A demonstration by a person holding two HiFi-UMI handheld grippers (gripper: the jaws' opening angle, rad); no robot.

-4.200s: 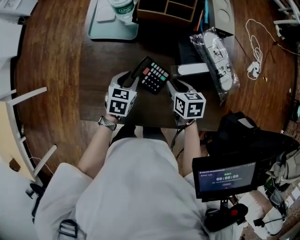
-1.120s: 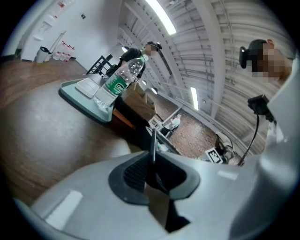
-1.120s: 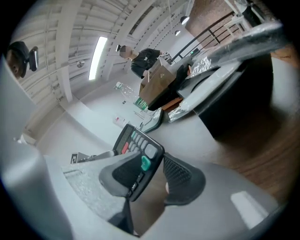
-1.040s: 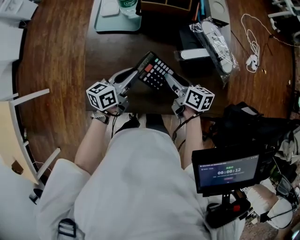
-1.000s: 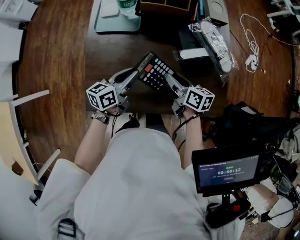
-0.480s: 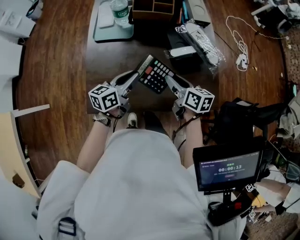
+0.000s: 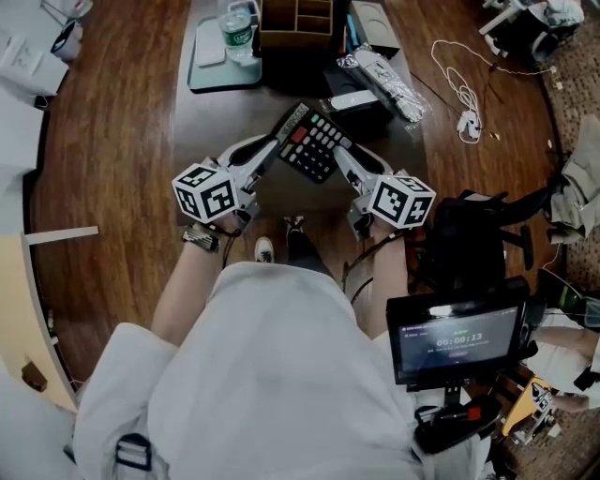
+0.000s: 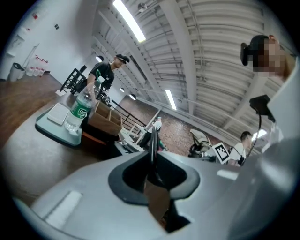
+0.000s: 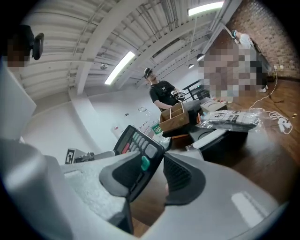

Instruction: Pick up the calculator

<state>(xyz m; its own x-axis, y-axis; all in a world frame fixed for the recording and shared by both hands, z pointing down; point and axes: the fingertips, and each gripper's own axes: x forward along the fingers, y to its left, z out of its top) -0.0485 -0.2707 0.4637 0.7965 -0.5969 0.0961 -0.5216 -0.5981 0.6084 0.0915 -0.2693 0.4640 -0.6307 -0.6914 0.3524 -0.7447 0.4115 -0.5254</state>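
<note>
Black with one red key and some green keys, the calculator is up in the air over the dark desk. It touches nothing but the two grippers. It is tilted, and its keys face up toward the person's head.

The left gripper holds the left side of the calculator. In the left gripper view the calculator shows as a thin dark strip seen from its edge. It stands right between the fingers, which are closed tight on it.

The right gripper holds the right side. In the right gripper view its fingers are closed on a corner of the calculator. One finger lies on the key side, next to a green key, and the other is behind the calculator.

On the far left of the desk lies a pale green tray with a water bottle standing on it. Just right of the tray is a wooden box with little rooms inside. Right of that, a clear plastic bag lies on top of a black thing.

A white cord lies on the brown wood floor, well to the right of the desk. The person's shoes show on the floor just near the desk's near edge. A small screen sits low at the right.
</note>
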